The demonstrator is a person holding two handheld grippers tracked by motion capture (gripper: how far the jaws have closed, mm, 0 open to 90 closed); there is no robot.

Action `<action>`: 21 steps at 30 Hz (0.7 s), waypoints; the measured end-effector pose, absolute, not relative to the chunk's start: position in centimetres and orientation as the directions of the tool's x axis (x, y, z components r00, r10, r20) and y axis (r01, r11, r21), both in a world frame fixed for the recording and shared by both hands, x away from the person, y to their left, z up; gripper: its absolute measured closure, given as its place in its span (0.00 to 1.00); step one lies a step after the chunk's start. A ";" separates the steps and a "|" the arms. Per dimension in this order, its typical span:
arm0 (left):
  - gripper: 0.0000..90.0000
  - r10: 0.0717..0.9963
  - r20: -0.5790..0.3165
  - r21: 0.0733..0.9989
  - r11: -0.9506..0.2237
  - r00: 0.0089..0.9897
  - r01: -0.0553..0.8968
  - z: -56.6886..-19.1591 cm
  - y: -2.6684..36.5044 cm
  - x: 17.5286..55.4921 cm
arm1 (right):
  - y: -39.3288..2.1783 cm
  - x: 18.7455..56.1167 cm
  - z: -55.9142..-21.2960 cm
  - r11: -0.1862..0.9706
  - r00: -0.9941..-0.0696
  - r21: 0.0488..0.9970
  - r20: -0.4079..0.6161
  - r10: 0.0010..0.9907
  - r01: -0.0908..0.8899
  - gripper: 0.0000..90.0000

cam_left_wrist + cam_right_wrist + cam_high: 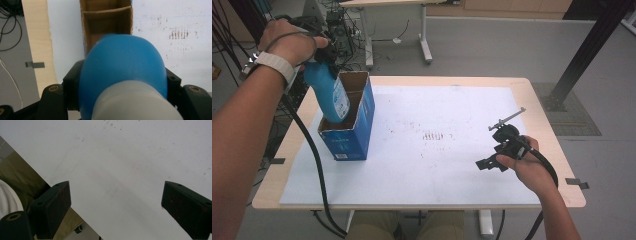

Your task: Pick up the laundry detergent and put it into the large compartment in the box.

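Blue bottle [329, 95] hangs tilted over the box [362, 125] rim.

Grey floor [492, 50], pale wooden desk [532, 90] under a stained white sheet [452, 150], second table's white legs [426, 45], tangled cables [337, 25], black post [587, 50]

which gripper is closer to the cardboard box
Left. The left gripper holds the blue bottle right over the box; the right gripper hovers open across the table.

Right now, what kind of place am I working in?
Probably a robotics lab or workshop: a plain work table, tangled cables on the grey floor behind it, and a black metal frame post beside it.
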State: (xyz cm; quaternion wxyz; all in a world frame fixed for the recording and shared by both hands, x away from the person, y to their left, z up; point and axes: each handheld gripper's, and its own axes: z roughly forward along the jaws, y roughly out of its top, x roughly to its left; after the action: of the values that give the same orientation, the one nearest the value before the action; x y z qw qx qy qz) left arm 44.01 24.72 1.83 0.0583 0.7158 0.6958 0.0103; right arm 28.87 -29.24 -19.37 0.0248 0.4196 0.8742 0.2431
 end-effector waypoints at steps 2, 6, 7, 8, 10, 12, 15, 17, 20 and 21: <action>0.41 0.997 -0.067 0.094 -0.023 0.029 0.995 1.6 24.8 44.1 | -29.3 28.9 -19.5 0.528 -0.645 0.445 0.163 0.746 0.723 0.10; 0.41 0.998 -0.064 0.107 -0.020 0.027 0.994 1.3 24.8 44.1 | -29.3 29.0 -19.6 0.528 -0.645 0.442 0.166 0.746 0.725 0.10; 0.41 0.998 -0.062 0.102 -0.021 0.027 0.995 1.2 24.7 44.2 | -29.3 29.1 -19.6 0.529 -0.645 0.442 0.166 0.746 0.725 0.10; 0.41 0.998 -0.058 0.101 -0.023 0.029 0.995 1.1 24.7 44.2 | -29.3 29.1 -19.7 0.529 -0.645 0.442 0.166 0.746 0.725 0.10; 0.41 0.998 -0.059 0.102 -0.020 0.026 0.995 1.0 24.7 44.2 | -29.3 29.1 -19.7 0.529 -0.645 0.442 0.166 0.746 0.725 0.10; 0.41 0.998 -0.061 0.101 -0.019 0.025 0.995 0.8 24.7 44.3 | -29.2 29.2 -19.7 0.531 -0.647 0.442 0.166 0.744 0.723 0.10; 0.41 0.998 -0.060 0.098 -0.022 0.028 0.995 0.4 24.7 44.4 | -29.1 29.2 -19.7 0.531 -0.648 0.442 0.168 0.743 0.723 0.10; 0.41 0.998 -0.060 0.095 -0.021 0.027 0.995 0.1 24.7 44.5 | -29.1 29.2 -19.8 0.532 -0.649 0.443 0.167 0.742 0.722 0.10; 0.41 0.998 -0.060 0.093 -0.019 0.025 0.995 -0.4 24.7 44.6 | -29.2 29.2 -19.8 0.531 -0.648 0.442 0.169 0.743 0.723 0.10; 0.41 0.998 -0.061 0.092 -0.019 0.025 0.996 -0.5 24.8 44.6 | -29.2 29.2 -19.9 0.530 -0.647 0.442 0.170 0.743 0.724 0.10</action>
State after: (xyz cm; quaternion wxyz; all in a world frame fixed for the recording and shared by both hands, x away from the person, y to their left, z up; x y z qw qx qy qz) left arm 44.60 24.77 -0.53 0.0545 0.7137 0.6983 0.0105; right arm 29.18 -29.19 -19.89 0.0195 0.4194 0.8743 0.2435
